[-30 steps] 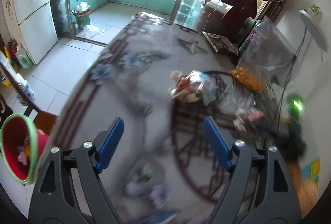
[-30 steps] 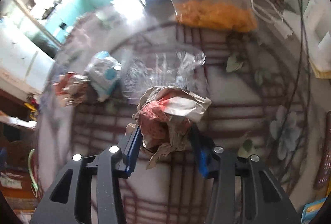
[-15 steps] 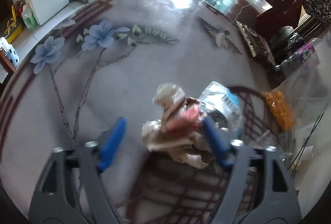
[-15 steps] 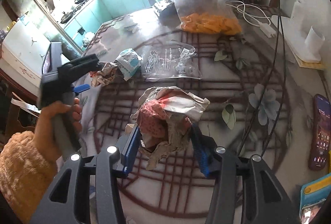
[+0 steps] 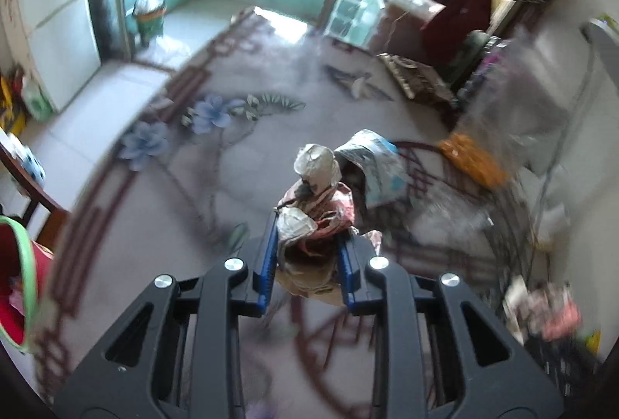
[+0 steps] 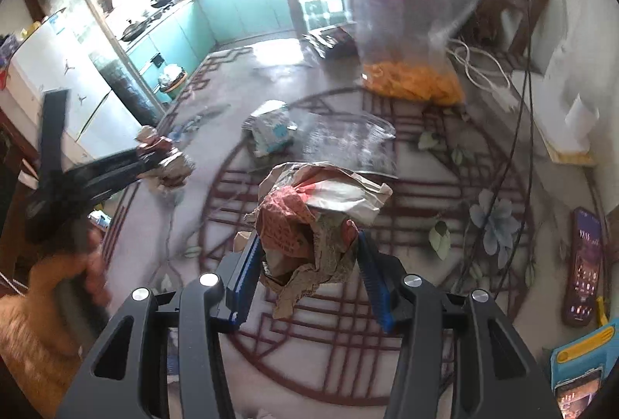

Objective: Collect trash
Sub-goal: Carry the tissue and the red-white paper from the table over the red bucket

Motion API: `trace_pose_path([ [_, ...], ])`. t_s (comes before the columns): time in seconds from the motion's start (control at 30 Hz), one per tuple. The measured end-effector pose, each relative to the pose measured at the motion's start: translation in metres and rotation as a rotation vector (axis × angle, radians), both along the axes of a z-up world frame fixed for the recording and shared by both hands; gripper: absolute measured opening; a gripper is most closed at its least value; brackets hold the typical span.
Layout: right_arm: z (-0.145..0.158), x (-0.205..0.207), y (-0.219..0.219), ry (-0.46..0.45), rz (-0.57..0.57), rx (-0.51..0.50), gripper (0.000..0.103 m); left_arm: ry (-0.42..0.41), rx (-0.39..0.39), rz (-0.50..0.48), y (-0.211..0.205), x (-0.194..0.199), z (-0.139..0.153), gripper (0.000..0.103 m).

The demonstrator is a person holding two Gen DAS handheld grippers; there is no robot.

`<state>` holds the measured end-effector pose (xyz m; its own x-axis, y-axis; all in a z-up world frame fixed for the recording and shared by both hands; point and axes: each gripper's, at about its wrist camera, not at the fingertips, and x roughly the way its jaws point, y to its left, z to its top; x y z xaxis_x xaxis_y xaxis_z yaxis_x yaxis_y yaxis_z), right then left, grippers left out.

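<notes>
right wrist: two tongs [image 6: 305,264] [image 5: 309,248], each clamping one wrapper wad [image 6: 309,221] [image 5: 313,210].

phone [image 6: 583,266] on floral table [image 6: 464,179], white cable [image 6: 479,70], fridge [image 6: 58,78], teal cabinets [image 6: 232,12]

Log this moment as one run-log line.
left claw: shut on crumpled wrapper | right claw: shut on paper wad | red bin: awaiting
</notes>
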<state>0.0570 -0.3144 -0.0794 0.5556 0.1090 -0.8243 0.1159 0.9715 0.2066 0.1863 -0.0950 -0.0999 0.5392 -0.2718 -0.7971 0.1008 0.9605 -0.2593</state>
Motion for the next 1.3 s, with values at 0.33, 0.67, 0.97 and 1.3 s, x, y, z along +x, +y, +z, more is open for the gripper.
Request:
trace_pose_path([
  [0.33, 0.027, -0.013, 0.06, -0.056, 0.052, -0.035, 0.048, -0.053, 0.041, -0.008, 0.053, -0.076, 0.037, 0.027],
  [0.67, 0.041, -0.022, 0.118, -0.074, 0.061, -0.077, 0.049, -0.082, 0.042, -0.026, 0.1, -0.099, 0.047, 0.028],
  [0.97, 0.052, -0.026, 0.173, -0.096, 0.091, -0.105, 0.049, -0.08, 0.039, -0.018, 0.149, -0.106, 0.05, 0.028],
  [1.3, 0.062, -0.025, 0.218, -0.119, 0.106, -0.134, 0.049, -0.086, 0.038, -0.007, 0.193, -0.106, 0.052, 0.029],
])
